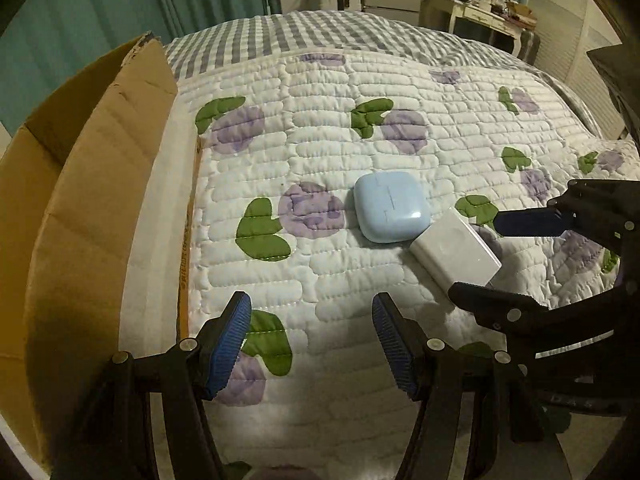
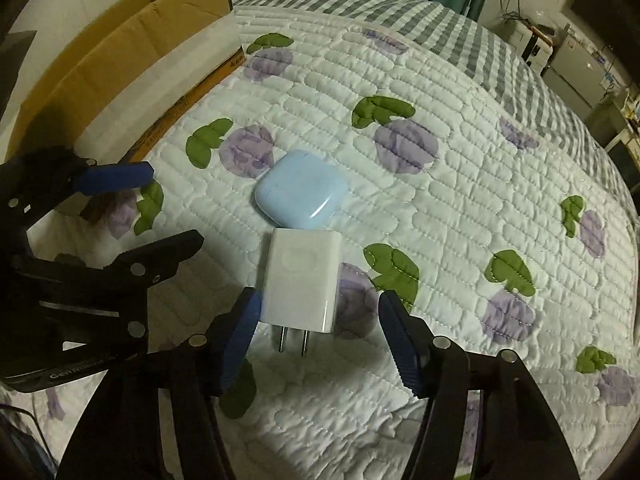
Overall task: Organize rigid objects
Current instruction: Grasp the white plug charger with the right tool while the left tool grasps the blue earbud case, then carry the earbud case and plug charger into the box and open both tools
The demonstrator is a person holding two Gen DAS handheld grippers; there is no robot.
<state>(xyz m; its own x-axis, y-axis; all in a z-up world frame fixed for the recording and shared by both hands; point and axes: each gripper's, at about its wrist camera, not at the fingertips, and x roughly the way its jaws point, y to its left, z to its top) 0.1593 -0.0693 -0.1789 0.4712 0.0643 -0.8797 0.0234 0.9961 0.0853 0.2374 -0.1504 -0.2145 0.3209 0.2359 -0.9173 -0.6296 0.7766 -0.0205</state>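
A pale blue rounded earbud case (image 1: 388,212) lies on the quilted bed, touching a white plug charger (image 1: 454,252) to its right. In the right wrist view the case (image 2: 300,190) sits just beyond the charger (image 2: 300,280), whose two prongs point toward me. My right gripper (image 2: 316,340) is open and empty, its jaws either side of the charger's near end, the left pad close to it. It also shows in the left wrist view (image 1: 484,256). My left gripper (image 1: 312,344) is open and empty over bare quilt, short of the case; it also shows in the right wrist view (image 2: 168,204).
An open cardboard box (image 1: 80,208) stands at the bed's left edge, its flap up; it also shows in the right wrist view (image 2: 132,52). The white floral quilt (image 1: 320,136) lies over a grey checked sheet. Furniture stands beyond the bed's far end.
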